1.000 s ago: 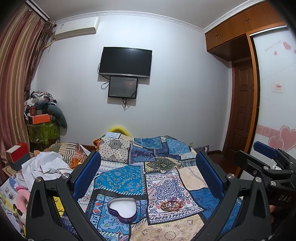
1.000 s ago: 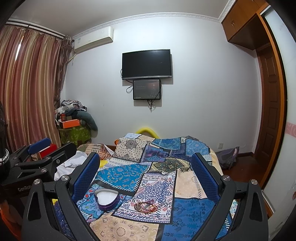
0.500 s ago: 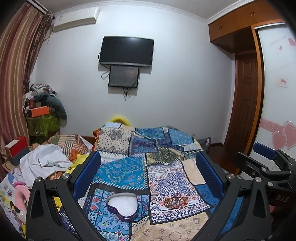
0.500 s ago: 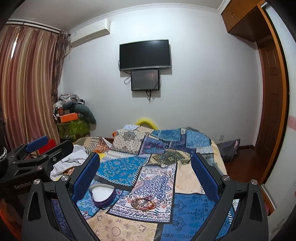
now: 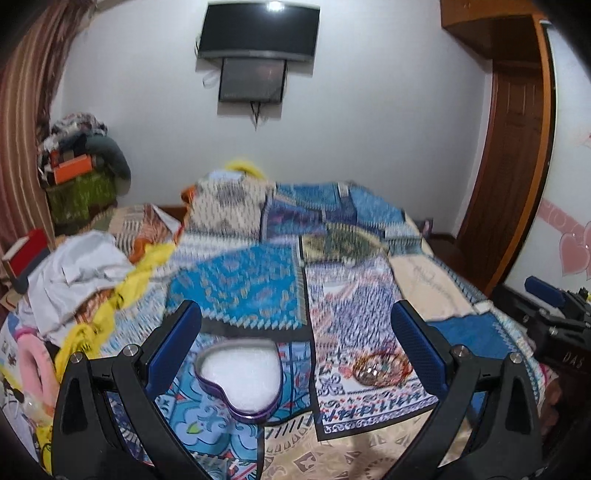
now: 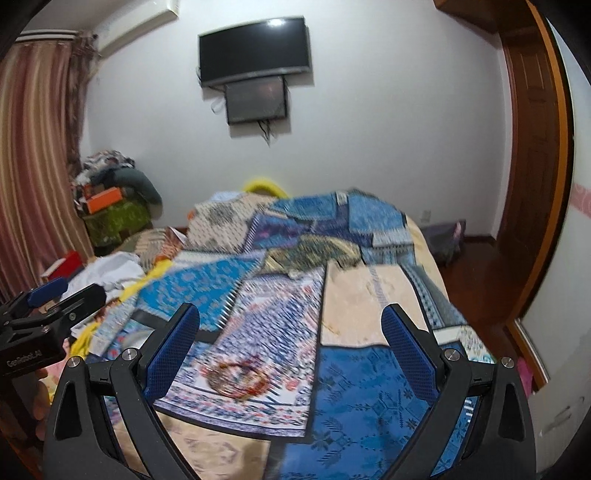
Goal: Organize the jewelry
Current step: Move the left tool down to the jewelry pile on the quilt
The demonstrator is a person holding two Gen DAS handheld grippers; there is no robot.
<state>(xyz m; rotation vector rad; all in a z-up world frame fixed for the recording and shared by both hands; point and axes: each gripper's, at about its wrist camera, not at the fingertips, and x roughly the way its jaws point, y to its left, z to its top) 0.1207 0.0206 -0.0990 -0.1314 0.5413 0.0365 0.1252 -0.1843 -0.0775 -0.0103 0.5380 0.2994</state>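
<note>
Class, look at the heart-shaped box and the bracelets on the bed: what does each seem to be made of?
Heart-shaped box: probably thin metal tin, as its purple wall looks glossy; the white lining looks soft, perhaps foam. Bracelets: seemingly beads and gold-toned wire, glinting, though blur leaves that open.

A patchwork bedspread [image 5: 236, 291] in blues and creams covers the bed, white clothes [image 5: 74, 273] heaped at its left, a black television [image 5: 258, 29] on the far wall, striped curtains [image 6: 33, 166] left, wooden door [image 6: 532, 147] right.
</note>
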